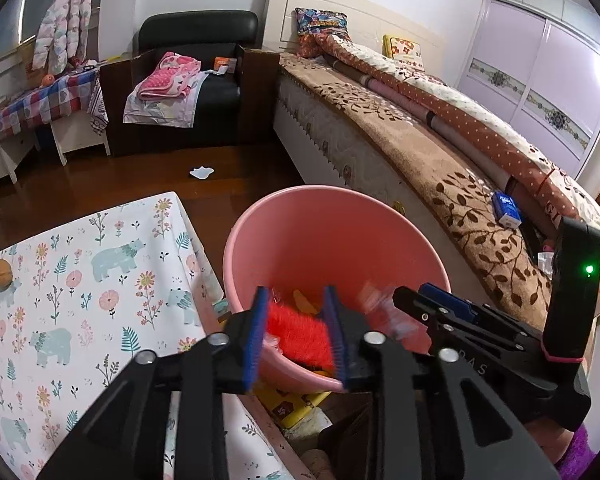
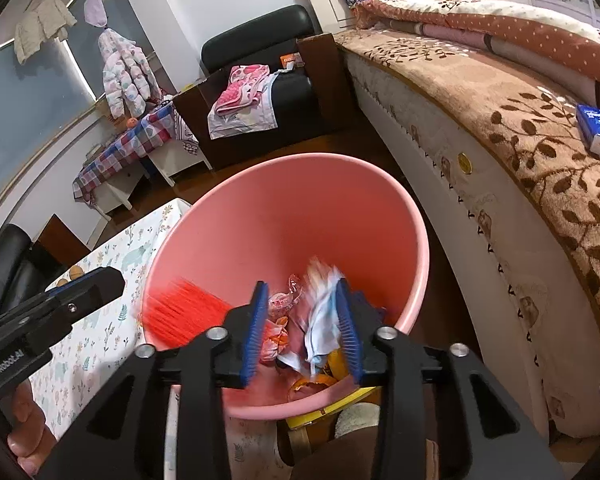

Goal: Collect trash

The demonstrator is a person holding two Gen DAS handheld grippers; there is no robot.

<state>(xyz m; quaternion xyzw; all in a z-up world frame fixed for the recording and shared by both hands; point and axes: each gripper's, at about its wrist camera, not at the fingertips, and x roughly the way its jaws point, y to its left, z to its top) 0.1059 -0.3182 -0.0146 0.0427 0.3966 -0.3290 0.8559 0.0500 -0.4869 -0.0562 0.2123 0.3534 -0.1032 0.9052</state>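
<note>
A pink bucket stands beside the table, between it and the bed; it also shows in the right wrist view. My left gripper is shut on a red brush, with its bristles over the bucket's near rim. My right gripper is open above the bucket. A blurred white and blue paper scrap lies between its fingers, and I cannot tell if it touches them. Wrappers and orange peel lie in the bucket's bottom.
A table with a floral bear cloth is at the left, with two walnuts on it. A bed runs along the right with a blue tissue pack. A white scrap lies on the wooden floor. A black armchair stands behind.
</note>
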